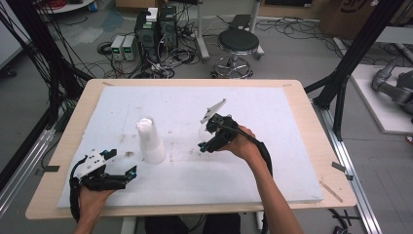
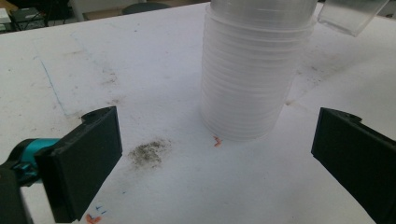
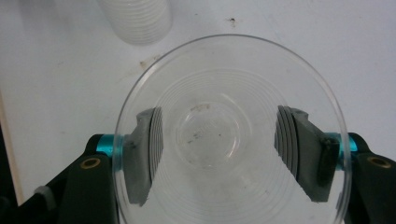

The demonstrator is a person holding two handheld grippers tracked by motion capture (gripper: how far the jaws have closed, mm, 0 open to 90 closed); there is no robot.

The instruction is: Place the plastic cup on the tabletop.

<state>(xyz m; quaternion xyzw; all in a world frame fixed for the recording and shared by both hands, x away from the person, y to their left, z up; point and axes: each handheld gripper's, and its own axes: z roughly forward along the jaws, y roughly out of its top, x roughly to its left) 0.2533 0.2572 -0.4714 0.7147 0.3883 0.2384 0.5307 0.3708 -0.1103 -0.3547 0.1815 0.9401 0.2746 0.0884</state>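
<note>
A tall stack of clear plastic cups [image 1: 150,141] stands mouth down on the white foam board [image 1: 272,112], left of the middle. My left gripper [image 1: 122,163] rests near the front left with its jaws wide open and nothing between them. In the left gripper view the stack [image 2: 247,79] stands just beyond the open left gripper [image 2: 215,158]. My right gripper [image 1: 203,145] hovers right of the stack, shut on a single clear cup [image 3: 229,135]. That cup's mouth faces the camera, and the grey pads [image 3: 147,149] press on its sides. The stack [image 3: 137,18] is at top left there.
The foam board covers most of a wooden table [image 1: 319,146]. A dark smudge [image 2: 150,151] marks the board near the stack. Beyond the far edge are a black stool [image 1: 237,44] and computer boxes [image 1: 156,29] with cables on the floor. Black frame posts [image 1: 346,73] stand at the right.
</note>
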